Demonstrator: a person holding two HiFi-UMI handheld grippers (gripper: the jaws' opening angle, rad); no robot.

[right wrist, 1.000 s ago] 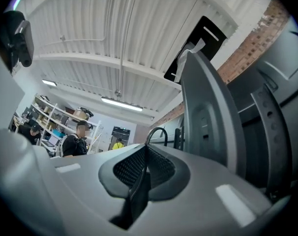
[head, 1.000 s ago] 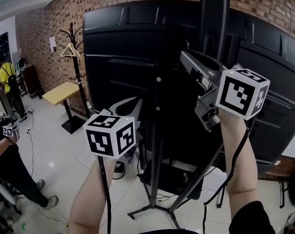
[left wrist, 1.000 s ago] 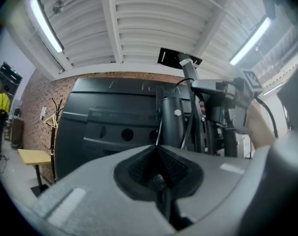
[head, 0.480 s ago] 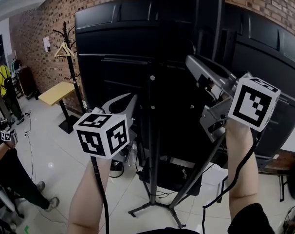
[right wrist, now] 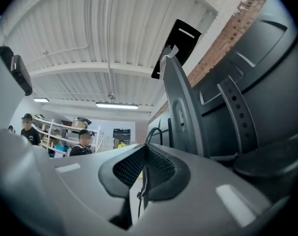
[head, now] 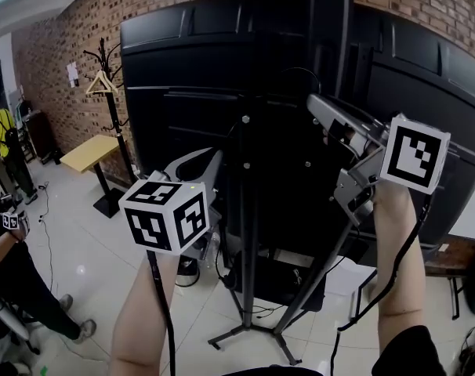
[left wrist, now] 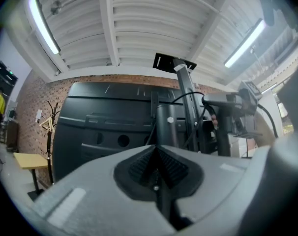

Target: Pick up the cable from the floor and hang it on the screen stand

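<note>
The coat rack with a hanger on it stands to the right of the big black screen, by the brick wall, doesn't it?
No. The coat rack with its hanger stands to the left of the screen, by the brick wall. The head view shows this.

- We count two grippers: the left gripper (left wrist: 156, 151) and the right gripper (right wrist: 145, 151).
- One cable (right wrist: 155, 129).
- One screen (head: 183, 69), on one stand (head: 249, 233).
- One coat rack (head: 118, 124), with one hanger (head: 102, 81).
- One table (head: 96, 151).
- We see two people (head: 1, 135) (head: 14, 276) in the head view.
- We find two ceiling lamps (left wrist: 43, 26) (left wrist: 245, 43) in the left gripper view.
</note>
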